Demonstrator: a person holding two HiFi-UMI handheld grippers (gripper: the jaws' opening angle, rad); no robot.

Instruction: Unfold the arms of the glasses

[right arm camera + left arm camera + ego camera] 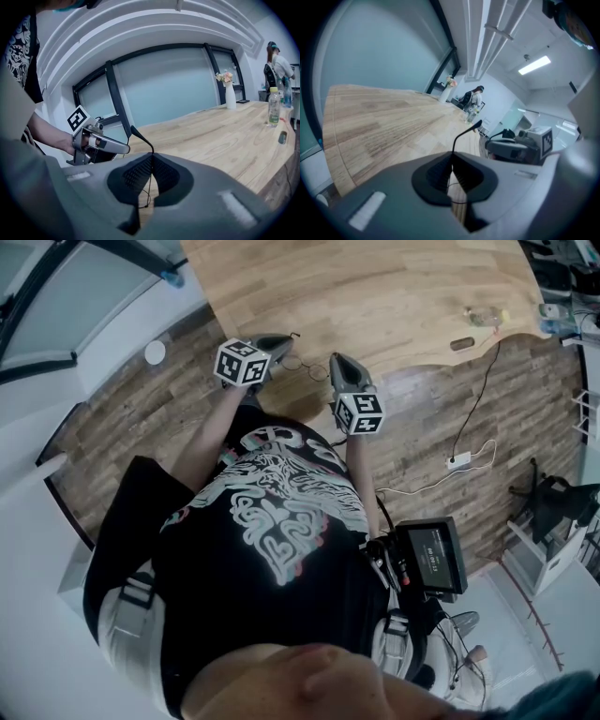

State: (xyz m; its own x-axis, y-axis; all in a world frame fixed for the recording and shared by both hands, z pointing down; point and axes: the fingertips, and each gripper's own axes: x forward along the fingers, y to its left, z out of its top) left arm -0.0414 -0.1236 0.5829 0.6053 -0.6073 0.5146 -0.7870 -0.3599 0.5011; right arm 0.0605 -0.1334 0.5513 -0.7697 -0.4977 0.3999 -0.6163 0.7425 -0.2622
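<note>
- left gripper: jaws pressed together on a thin black arm of the glasses.
- right gripper: jaws closed on another thin arm.
- glasses held just above the bench edge.

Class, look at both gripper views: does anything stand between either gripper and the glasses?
Nothing visible does. The left gripper and the right gripper are each shut on a thin arm of the glasses.
</note>
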